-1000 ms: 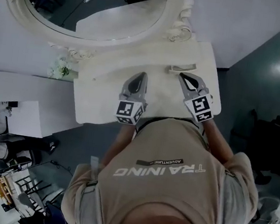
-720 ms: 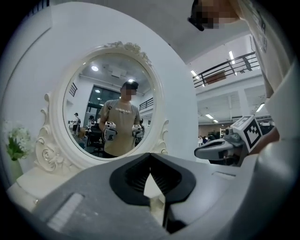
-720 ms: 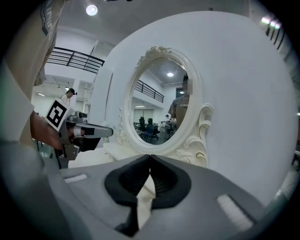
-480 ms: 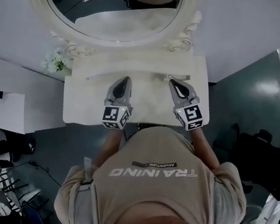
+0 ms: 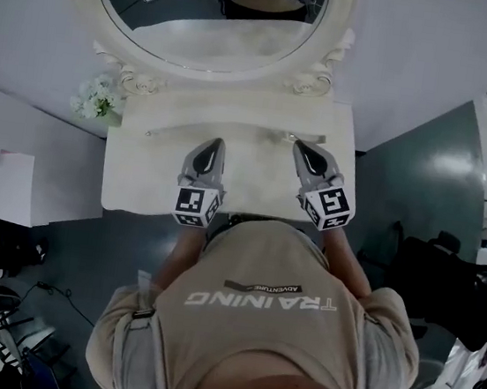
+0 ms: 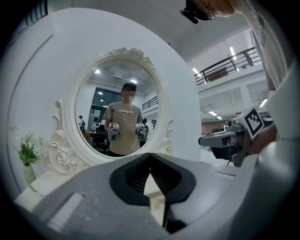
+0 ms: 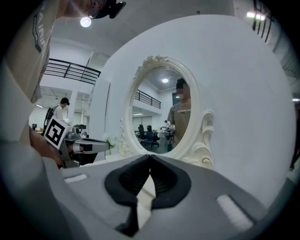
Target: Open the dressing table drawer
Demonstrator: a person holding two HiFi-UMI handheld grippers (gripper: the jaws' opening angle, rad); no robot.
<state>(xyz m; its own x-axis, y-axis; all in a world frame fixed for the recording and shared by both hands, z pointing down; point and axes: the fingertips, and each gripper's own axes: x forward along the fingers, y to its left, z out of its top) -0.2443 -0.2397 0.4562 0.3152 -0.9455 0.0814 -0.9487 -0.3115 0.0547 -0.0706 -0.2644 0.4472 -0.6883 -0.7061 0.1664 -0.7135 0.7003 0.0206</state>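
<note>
The white dressing table [image 5: 148, 177] stands against the wall, its top seen from above. Its drawer front shows in no view; the person's body covers the table's near edge. My left gripper [image 5: 213, 144] hovers over the middle of the top, jaws shut and holding nothing [image 6: 150, 157]. My right gripper [image 5: 302, 148] is beside it on the right, near a thin ledge line at the back of the top, also shut and holding nothing [image 7: 150, 159]. Both point toward the oval mirror [image 5: 210, 7]. Each gripper shows in the other's view: the right gripper [image 6: 220, 139], the left gripper [image 7: 89, 146].
The ornate white mirror frame [image 6: 58, 154] rises at the back of the table. A small vase of white flowers [image 5: 96, 99] stands at the back left corner [image 6: 29, 147]. Dark floor lies to the right of the table [image 5: 425, 169].
The head view has swung, so the table now sits squarer and more central. Both grippers have shifted a little over the tabletop, staying shut side by side.
</note>
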